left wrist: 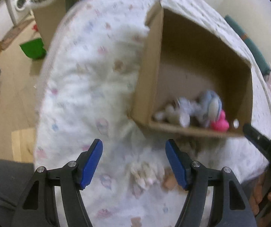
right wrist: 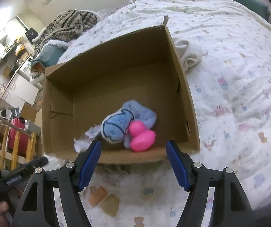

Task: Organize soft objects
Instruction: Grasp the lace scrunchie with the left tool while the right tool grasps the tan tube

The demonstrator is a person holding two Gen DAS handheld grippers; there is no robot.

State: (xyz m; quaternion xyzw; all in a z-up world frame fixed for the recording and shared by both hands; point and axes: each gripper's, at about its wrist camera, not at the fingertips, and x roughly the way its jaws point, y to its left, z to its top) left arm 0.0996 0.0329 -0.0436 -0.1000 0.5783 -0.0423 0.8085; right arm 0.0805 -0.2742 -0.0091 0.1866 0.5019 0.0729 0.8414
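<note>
On the bed: one open cardboard box (right wrist: pixel 184 94); inside, near its front wall, one pink duck (right wrist: pixel 142 137), one blue-and-white plush (right wrist: pixel 116 126) leaning against it, one pale blue fuzzy piece (right wrist: pixel 144 113) behind, one white crumpled cloth (right wrist: pixel 83 141) at left; rest of box floor bare. Outside, two tan blocks (right wrist: pixel 105 201) touching each other on the sheet just before the box; one white rolled cloth (right wrist: pixel 190 54) against the box's right wall. Two grippers; left gripper (left wrist: pixel 133 162) jaws spread wide, nothing between; right gripper (right wrist: pixel 133 163) likewise released, hovering at the box's front edge. Surface: white bedsheet (right wrist: pixel 239 87) with small cartoon prints; one patterned knit blanket (right wrist: pixel 67 25) heaped at the far end. Room: washing machine (left wrist: pixel 19 1), green bin (left wrist: pixel 34 48), wooden floor, cluttered shelves at left.
</note>
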